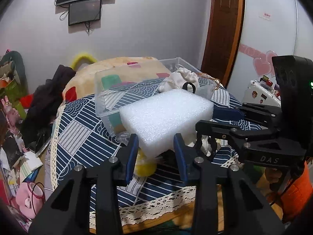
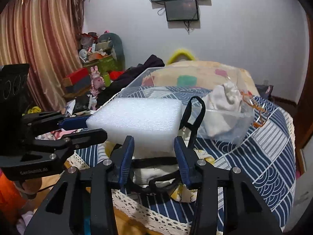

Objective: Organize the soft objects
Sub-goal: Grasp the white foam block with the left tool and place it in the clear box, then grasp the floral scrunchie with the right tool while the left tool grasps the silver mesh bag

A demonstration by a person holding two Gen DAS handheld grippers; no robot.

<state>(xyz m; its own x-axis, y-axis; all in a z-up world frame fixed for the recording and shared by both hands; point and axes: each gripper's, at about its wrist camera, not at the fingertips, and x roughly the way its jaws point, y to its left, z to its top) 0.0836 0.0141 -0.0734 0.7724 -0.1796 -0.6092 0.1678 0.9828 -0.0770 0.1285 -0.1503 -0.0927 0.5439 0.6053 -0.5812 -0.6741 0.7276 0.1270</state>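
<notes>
The bed (image 1: 82,137) fills the middle of both views, covered by a navy-and-white patterned sheet with a cream lace border (image 1: 156,201) along its near edge. A clear plastic bin (image 1: 101,98) sits directly on the sheet at centre frame. Behind it, toward the wall, lies a cream quilt (image 1: 125,68) with coloured patches. Dark clothing (image 1: 49,90) is heaped at the bed's left edge in the left wrist view.

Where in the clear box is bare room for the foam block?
In the clear box, the left half is free, between its left wall and the white cloth. Its right end is crowded by that cloth. Under the foam block lie a yellow soft thing and a black-strapped bag.
</notes>
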